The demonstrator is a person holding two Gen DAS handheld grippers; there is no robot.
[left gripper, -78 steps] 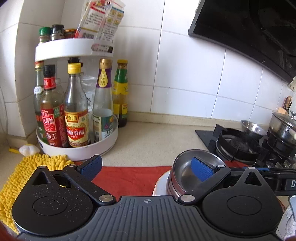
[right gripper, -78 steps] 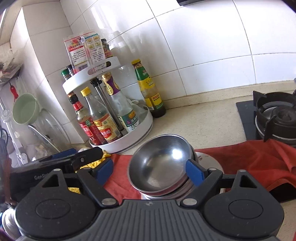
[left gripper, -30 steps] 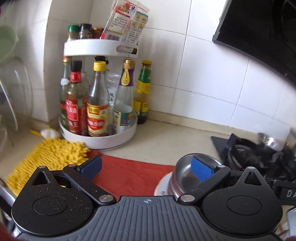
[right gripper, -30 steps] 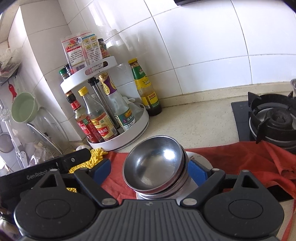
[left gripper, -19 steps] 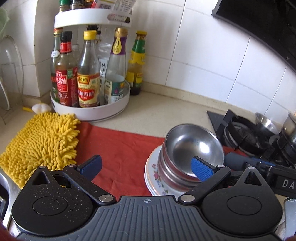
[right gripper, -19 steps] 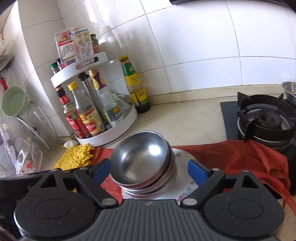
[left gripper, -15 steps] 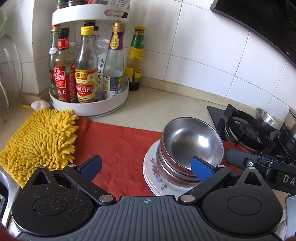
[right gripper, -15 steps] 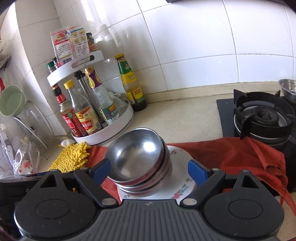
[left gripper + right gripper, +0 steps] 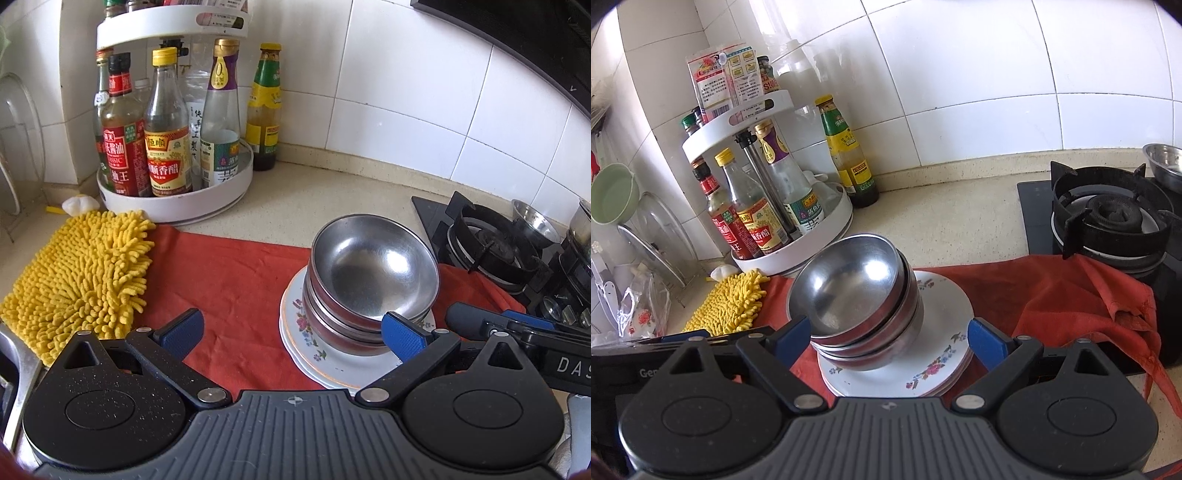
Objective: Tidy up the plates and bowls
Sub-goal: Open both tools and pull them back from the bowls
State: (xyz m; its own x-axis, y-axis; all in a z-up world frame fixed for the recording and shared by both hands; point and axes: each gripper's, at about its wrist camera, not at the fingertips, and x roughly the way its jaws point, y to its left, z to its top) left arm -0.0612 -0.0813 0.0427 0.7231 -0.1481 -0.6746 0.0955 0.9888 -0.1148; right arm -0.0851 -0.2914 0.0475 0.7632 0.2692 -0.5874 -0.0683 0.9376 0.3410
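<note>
Three nested steel bowls (image 9: 373,266) (image 9: 853,284) stand on a small stack of flowered plates (image 9: 314,354) (image 9: 945,314), which rests on a red cloth (image 9: 229,273). My right gripper (image 9: 890,338) faces the stack from the front, and its jaws are opening. Bowls and plates lie between its blue pads (image 9: 988,341), which stand apart from them. My left gripper (image 9: 291,332) is open over the cloth, left of the stack. Its right pad (image 9: 402,336) overlaps the bowls' near side in the picture.
A white two-tier rack of sauce bottles (image 9: 173,199) stands at the back left, with a yellow chenille mitt (image 9: 81,269) in front of it. The gas stove (image 9: 1108,218) is on the right, with a small steel bowl (image 9: 1163,162) behind it. Dish rack items line the far left.
Both views have tipped downward and drawn back, so the plates under the bowls now show. The right gripper's pads stand further from the bowls than before.
</note>
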